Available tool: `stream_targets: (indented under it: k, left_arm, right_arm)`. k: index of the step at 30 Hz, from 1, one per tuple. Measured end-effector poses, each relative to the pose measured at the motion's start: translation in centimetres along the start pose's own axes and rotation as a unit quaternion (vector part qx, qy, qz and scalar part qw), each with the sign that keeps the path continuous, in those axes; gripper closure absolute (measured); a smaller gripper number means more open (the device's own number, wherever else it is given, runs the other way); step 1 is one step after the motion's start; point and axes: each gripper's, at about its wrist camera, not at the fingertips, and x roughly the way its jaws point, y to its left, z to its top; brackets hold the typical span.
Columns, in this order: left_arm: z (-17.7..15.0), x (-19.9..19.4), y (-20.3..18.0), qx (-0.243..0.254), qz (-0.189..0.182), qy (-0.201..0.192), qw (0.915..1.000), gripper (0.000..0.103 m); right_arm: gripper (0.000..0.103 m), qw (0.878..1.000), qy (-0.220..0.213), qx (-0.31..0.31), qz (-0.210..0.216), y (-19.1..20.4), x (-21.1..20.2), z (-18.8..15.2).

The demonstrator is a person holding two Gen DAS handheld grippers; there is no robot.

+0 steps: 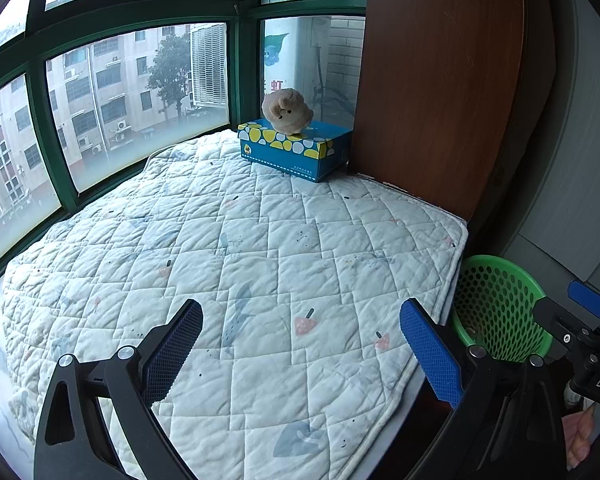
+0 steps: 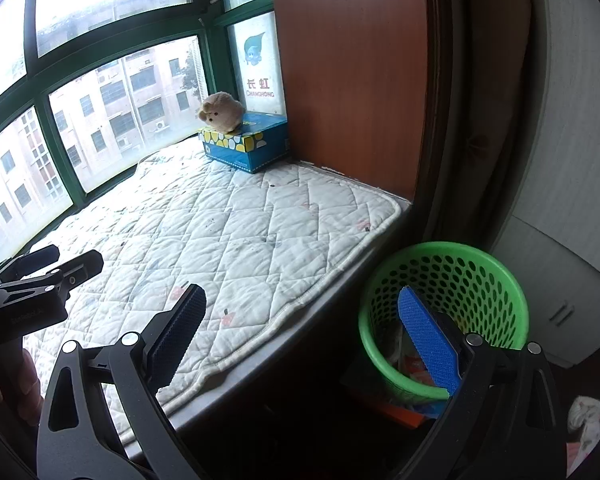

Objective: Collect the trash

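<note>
**Both grippers empty over a cleared window seat**

The left gripper hangs over the quilted pad with its 2 fingers spread wide and nothing between them. No loose trash shows on the pad. At the far end, a blue tissue box carries a plush toy; neither looks like trash, so both are best left alone. To the right, the right gripper is also wide and empty, its blue pad in front of the green perforated wastebasket standing on the floor just beside the ledge.

Judging from this, the collecting looks nearly done. The sound move is to scan the pad's edges and the floor before finishing, keeping both grippers wide.

The right wrist view looks down into the wastebasket, where crumpled wrappers lie at the bottom. The left wrist view shows only the basket's mesh wall, but covers the pad's left stretch along the window more fully.
</note>
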Motion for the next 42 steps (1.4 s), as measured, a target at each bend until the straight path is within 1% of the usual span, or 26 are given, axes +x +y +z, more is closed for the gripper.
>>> stream_targets:
  k: [28,42]
  left_arm:
    - [-0.29,0.06,0.31,-0.004,0.006,0.001,1.0000,0.007]
    - [-0.31,0.19,0.50,-0.007,0.017,-0.003,0.9998,0.007]
  right_arm:
    - [0.007,1.000,0.000,0.000,0.001,0.11,0.06,-0.17]
    - [0.007,1.000,0.003,0.006,0.001,-0.14,0.16,-0.16]
